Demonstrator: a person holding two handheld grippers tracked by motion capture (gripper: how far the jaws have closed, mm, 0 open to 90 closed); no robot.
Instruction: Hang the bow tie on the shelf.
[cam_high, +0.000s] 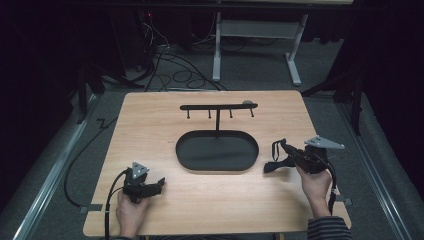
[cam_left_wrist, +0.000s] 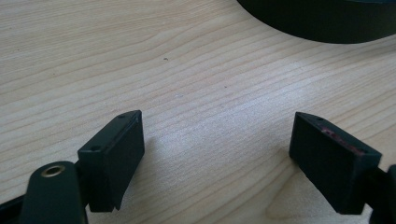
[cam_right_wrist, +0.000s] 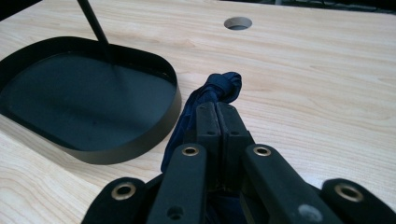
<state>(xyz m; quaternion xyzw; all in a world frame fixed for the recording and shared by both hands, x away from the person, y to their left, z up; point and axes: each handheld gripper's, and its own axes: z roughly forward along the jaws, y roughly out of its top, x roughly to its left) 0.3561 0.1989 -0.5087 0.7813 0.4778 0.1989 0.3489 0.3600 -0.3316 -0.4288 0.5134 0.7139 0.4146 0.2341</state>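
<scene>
We see the tray (cam_high: 200, 162) mid-table (cam_high: 150, 120), hook rack (cam_high: 218, 106) standing in its rear; left gripper (cam_high: 159, 184) front-left, right gripper (cam_high: 272, 156) w/ cloth (cam_right_wrist: 212, 91) just right of tray.

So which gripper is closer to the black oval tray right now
Right. The right gripper sits just off the black oval tray by its right end; the left gripper lies farther off, toward the front-left.

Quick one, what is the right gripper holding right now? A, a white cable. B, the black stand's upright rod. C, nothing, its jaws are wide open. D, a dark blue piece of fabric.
D: the right gripper is shut on a knotted dark blue fabric, beside the black tray.
</scene>
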